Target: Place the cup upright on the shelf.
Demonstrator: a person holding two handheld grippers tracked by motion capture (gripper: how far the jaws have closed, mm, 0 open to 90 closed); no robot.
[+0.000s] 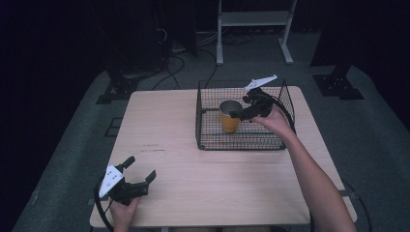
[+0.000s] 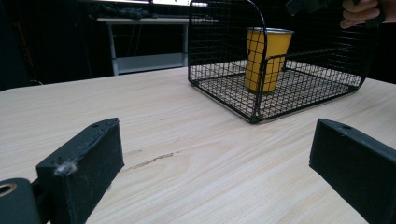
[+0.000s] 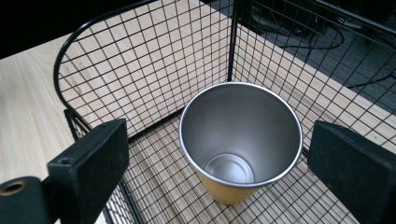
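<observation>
Both my claws stand apart: my right gripper straddles the rim of a yellow metal cup, unclamped, while my left gripper rests near the wooden table's front corner. Silvery inside, the cup stands upright in the black wire basket.

Dark room; grey floor; white frame; cables behind.

The cup is orange-yellow outside, bare silver steel inside — it stands in a black wire-grid basket on a pale wood-grain table.
</observation>
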